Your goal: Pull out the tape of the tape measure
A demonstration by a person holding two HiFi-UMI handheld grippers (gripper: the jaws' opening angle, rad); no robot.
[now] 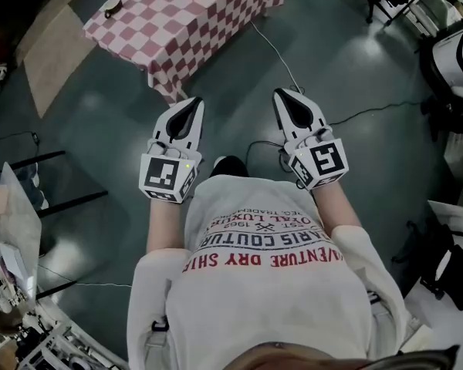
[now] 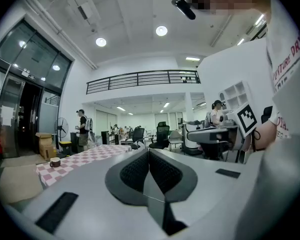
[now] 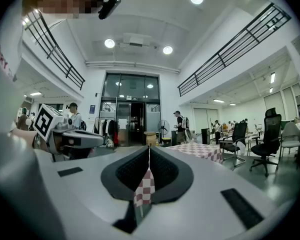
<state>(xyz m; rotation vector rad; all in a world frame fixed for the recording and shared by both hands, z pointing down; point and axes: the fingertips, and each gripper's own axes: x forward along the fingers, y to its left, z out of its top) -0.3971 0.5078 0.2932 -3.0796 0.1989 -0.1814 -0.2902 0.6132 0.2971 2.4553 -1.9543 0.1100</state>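
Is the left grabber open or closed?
Closed. In its own view, the left gripper has its jaws pressed together, with nothing between them.

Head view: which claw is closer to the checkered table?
The left claw, at the picture's left: its tip sits by the checkered table's corner, while the right claw points over floor.

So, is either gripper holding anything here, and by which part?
Nothing is held: the left gripper and right gripper are both shut and empty, short of the checkered table.
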